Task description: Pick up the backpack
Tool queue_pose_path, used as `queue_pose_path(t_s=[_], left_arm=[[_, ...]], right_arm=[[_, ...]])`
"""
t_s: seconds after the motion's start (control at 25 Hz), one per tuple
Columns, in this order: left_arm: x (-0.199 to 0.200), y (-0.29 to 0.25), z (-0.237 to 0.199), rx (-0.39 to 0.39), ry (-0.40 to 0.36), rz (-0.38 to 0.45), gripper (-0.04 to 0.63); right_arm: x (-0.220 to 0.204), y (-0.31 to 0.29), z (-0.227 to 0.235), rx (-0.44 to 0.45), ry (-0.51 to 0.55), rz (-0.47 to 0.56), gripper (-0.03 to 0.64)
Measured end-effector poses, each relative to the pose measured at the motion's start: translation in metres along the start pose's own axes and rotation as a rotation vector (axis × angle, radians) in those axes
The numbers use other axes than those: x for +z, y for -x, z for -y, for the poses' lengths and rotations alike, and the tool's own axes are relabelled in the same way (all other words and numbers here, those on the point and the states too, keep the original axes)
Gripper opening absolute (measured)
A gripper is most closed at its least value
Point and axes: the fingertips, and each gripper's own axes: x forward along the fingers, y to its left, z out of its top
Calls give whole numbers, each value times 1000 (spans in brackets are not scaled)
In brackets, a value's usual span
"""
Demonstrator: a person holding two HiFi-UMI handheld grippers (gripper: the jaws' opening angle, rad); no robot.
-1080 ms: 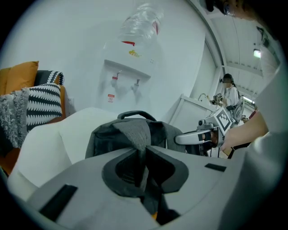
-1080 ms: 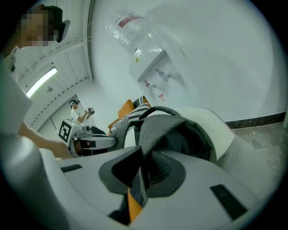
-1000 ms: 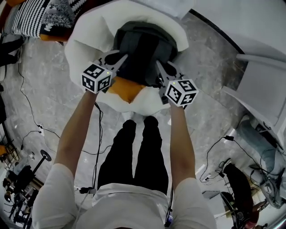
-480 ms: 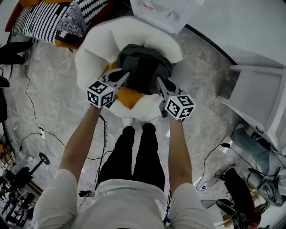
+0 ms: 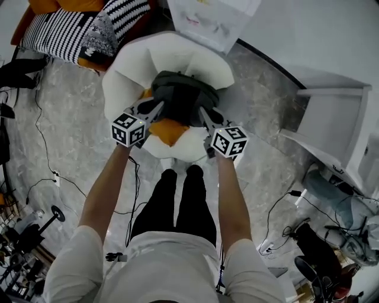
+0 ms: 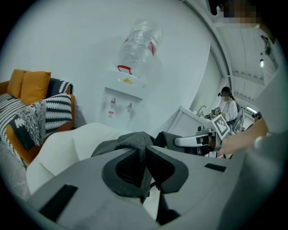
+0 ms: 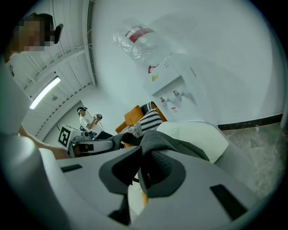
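A dark grey backpack (image 5: 182, 94) hangs lifted above a white round armchair (image 5: 127, 77) in the head view. My left gripper (image 5: 159, 106) is shut on the backpack's left side, and grey fabric (image 6: 130, 143) is pinched between its jaws in the left gripper view. At the backpack's right side my right gripper (image 5: 203, 110) is shut on it too, with grey fabric (image 7: 155, 141) bunched between its jaws in the right gripper view. An orange cushion (image 5: 169, 130) lies on the seat under the bag.
A sofa with a striped blanket (image 5: 65, 29) and orange cushions stands at the back left. A water dispenser (image 5: 210, 18) is behind the armchair, and a white cabinet (image 5: 331, 118) is to the right. Cables (image 5: 35, 124) run over the marble floor. Another person (image 6: 229, 105) is far off.
Both grippers have risen with the backpack held between them, so the bag is now higher above the armchair seat. The armchair looks smaller and further below.
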Motion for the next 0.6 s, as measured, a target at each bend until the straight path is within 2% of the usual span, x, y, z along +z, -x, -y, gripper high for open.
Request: queue_pose_path(t_s=[0.6], left_arm=[[28, 53, 6, 35, 25, 48, 31]], right_arm=[[22, 6, -51, 42, 17, -13, 37]])
